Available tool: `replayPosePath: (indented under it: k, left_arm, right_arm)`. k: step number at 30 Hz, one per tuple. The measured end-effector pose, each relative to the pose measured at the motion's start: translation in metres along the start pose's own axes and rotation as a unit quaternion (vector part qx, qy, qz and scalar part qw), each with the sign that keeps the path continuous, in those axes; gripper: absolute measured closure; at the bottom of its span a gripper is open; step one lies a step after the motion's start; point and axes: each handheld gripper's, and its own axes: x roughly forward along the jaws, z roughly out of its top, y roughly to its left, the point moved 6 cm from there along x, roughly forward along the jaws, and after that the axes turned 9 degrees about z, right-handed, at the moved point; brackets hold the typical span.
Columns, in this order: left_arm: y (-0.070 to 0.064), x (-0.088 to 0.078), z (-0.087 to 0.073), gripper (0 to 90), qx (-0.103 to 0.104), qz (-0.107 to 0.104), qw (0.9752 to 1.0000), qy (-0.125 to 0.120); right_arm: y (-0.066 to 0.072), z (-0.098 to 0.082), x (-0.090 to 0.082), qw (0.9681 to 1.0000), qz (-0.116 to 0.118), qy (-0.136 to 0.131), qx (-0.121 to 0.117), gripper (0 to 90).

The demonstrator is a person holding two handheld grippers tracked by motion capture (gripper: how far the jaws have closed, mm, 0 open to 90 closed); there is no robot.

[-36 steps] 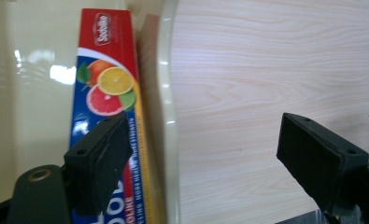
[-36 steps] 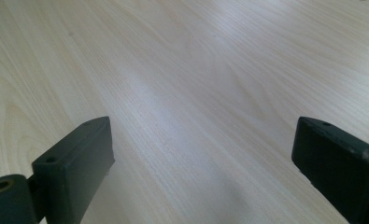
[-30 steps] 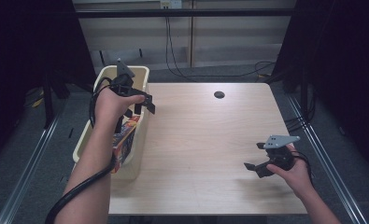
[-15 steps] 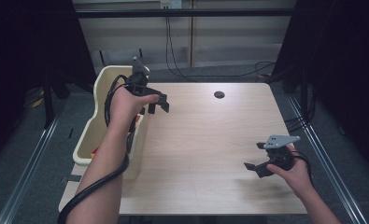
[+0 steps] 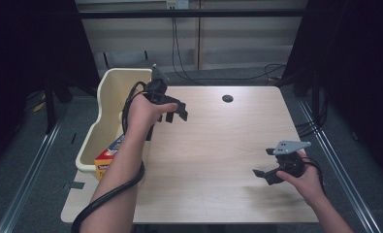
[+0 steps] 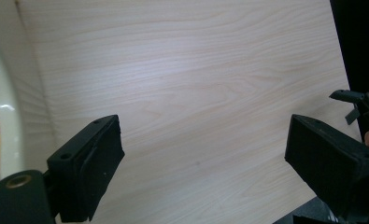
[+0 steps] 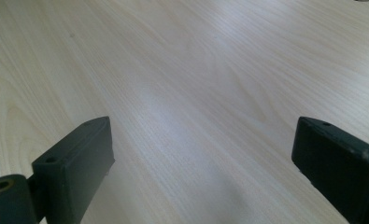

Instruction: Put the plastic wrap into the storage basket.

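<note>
My left gripper [image 5: 175, 112] hovers over the far left part of the wooden table [image 5: 218, 141], just right of a cream plastic bin [image 5: 112, 85]. Its jaws have just been opening and now stand wide apart with nothing between them. In the left gripper view the left gripper [image 6: 205, 163] frames bare wood, with the bin's rim [image 6: 4, 116] at the left edge. My right gripper [image 5: 266, 167] rests low near the table's front right corner, open and empty. The right gripper [image 7: 205, 158] has plain tabletop between its jaws in its own view.
An orange and yellow box [image 5: 106, 154] lies in the near end of the bin. A dark round hole [image 5: 227, 98] sits near the table's far edge. Cables hang behind the table. The other gripper [image 6: 359, 100] shows far off in the left gripper view.
The left hand has moved right, from above the bin to over the table, and its jaws have spread wider. The right hand has kept still.
</note>
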Motion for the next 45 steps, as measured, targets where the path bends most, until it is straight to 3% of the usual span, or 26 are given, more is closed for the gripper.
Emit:
replayPosePath:
  k: [10, 16, 26, 29, 36, 41, 45]
  left_arm:
    - [-0.015, 0.015, -0.003, 11.1, 0.016, -0.011, 0.9998, 0.005]
    - [-0.022, 0.025, -0.004, 10.1, 0.01, -0.024, 0.9997, 0.001]
    - [-0.031, 0.042, -0.009, 10.0, 0.016, -0.035, 0.9993, 0.001]
    - [-0.032, 0.047, -0.011, 9.6, 0.034, -0.039, 0.9987, -0.001]
    - [-0.035, 0.062, -0.018, 8.6, 0.037, -0.05, 0.9981, 0.001]
    - [-0.036, 0.07, -0.022, 8.6, 0.036, -0.052, 0.998, 0.0]
    - [-0.036, 0.076, -0.025, 8.6, 0.046, -0.046, 0.9979, -0.001]
  right_arm:
    - [0.0, 0.0, 0.001, 1.0, 0.004, 0.001, 0.0, 5.4]
    - [0.0, 0.0, 0.001, 1.0, 0.004, 0.0, -0.001, 5.4]
    - [-0.001, -0.001, 0.002, 1.0, 0.002, 0.003, 0.001, 5.4]
    - [-0.001, -0.001, 0.002, 1.0, 0.0, 0.002, 0.0, 5.4]
    - [-0.002, -0.002, 0.003, 1.0, 0.001, 0.005, 0.0, 5.5]
    - [-0.003, -0.003, 0.003, 1.0, -0.001, 0.006, 0.002, 5.4]
    - [-0.003, -0.004, 0.003, 1.0, 0.0, 0.007, 0.005, 5.4]
